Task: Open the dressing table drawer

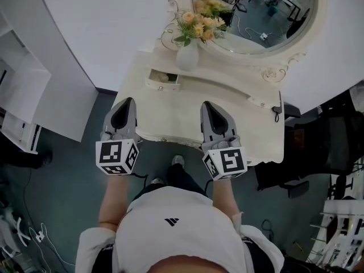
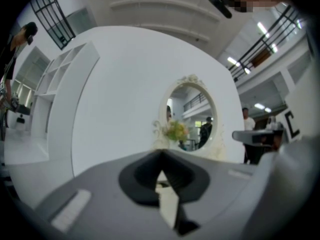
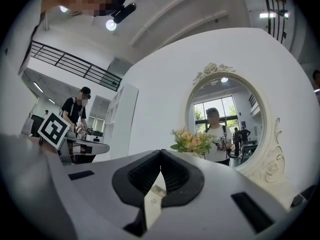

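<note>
Drawer (image 1: 163,79) facing person, long axis crosswise, left tool (image 1: 127,102), right tool (image 1: 206,105) closed, empty

The oval mirror (image 1: 267,16) runs off the head view's top edge. The dressing table (image 1: 170,112) shows only its top; its front face is out of sight under the rim. What lies in the small drawer (image 1: 163,78) is too small to tell. The left gripper (image 2: 161,156) and right gripper (image 3: 161,154) each block the tabletop in their own views, and the flowers (image 2: 176,130) are blurred in the left one.
</note>
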`<action>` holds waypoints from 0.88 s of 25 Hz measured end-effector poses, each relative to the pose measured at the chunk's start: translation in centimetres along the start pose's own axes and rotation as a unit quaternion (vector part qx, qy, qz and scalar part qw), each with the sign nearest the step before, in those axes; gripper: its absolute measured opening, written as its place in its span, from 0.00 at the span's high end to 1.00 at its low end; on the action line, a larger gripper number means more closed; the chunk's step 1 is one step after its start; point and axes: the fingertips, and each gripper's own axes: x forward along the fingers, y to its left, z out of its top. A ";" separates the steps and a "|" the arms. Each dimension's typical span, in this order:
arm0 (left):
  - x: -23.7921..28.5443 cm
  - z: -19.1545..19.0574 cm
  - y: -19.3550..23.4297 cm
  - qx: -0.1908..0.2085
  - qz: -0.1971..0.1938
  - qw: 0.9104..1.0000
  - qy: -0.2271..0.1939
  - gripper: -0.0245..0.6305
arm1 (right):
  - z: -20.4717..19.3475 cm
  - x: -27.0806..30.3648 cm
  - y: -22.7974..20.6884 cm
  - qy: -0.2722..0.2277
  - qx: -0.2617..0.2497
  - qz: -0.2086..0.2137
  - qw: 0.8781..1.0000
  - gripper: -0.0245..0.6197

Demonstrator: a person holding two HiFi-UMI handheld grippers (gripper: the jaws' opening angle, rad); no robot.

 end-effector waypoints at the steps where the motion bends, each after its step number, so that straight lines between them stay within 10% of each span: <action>1: -0.3 0.3 0.0 0.001 0.001 1.000 -0.004 0.95 | 0.1 -0.2 0.1 -0.001 0.000 -0.001 1.000 0.97; 22: -5.5 3.4 -0.7 0.024 0.003 0.998 -0.050 0.95 | 1.6 -4.2 2.4 -0.016 -0.005 -0.017 1.000 0.97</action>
